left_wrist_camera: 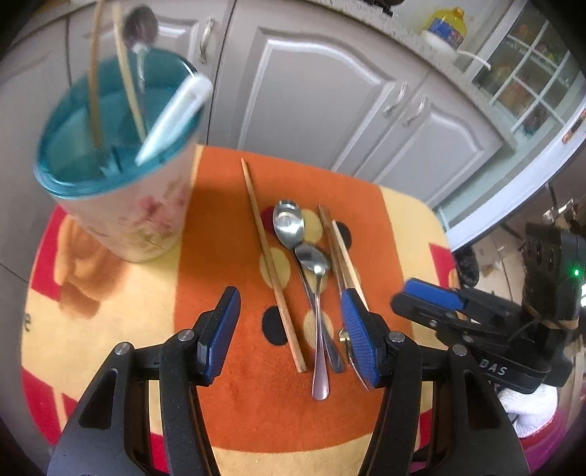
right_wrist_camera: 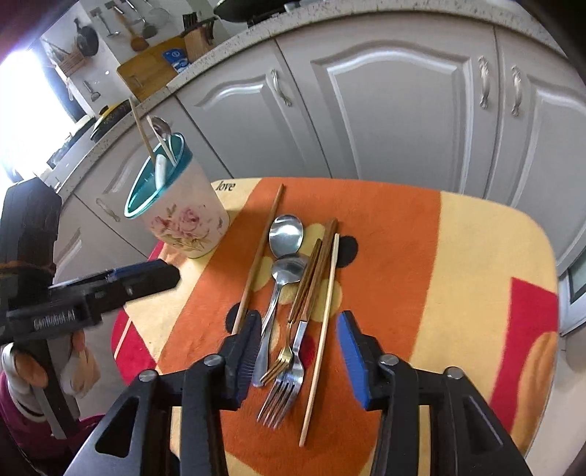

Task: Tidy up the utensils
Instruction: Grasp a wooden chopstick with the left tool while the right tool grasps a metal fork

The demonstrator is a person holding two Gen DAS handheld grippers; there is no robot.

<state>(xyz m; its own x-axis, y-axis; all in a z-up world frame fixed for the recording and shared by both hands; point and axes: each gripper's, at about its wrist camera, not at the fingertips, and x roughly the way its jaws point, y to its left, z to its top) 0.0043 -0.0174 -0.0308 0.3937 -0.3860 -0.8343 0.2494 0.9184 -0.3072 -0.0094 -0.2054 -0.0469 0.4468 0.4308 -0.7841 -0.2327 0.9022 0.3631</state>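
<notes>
Orange mat (right_wrist_camera: 384, 227) fills mid-frame; upper left, the floral holder (right_wrist_camera: 183, 223) already has chopsticks, a spoon and a white utensil. I judge it partly done: loose spoons (right_wrist_camera: 285, 234), forks (right_wrist_camera: 282, 384) and chopsticks (right_wrist_camera: 256, 256) remain at centre, and I hold the left gripper (left_wrist_camera: 289, 337) and right gripper (right_wrist_camera: 300, 355) spread apart, empty.

Behind the orange, yellow and red mat (right_wrist_camera: 476, 238): grey cabinet doors (right_wrist_camera: 395, 106) with metal handles (right_wrist_camera: 483, 86), a speckled counter (right_wrist_camera: 219, 47) bearing a wooden cutting board (right_wrist_camera: 150, 69), knife block (right_wrist_camera: 196, 44), yellow bottle (left_wrist_camera: 445, 27).

I see the cup (right_wrist_camera: 183, 216) standing left of the spoons (right_wrist_camera: 285, 252), forks (right_wrist_camera: 289, 366) and chopsticks (right_wrist_camera: 322, 322) lying on the mat (right_wrist_camera: 476, 256).
</notes>
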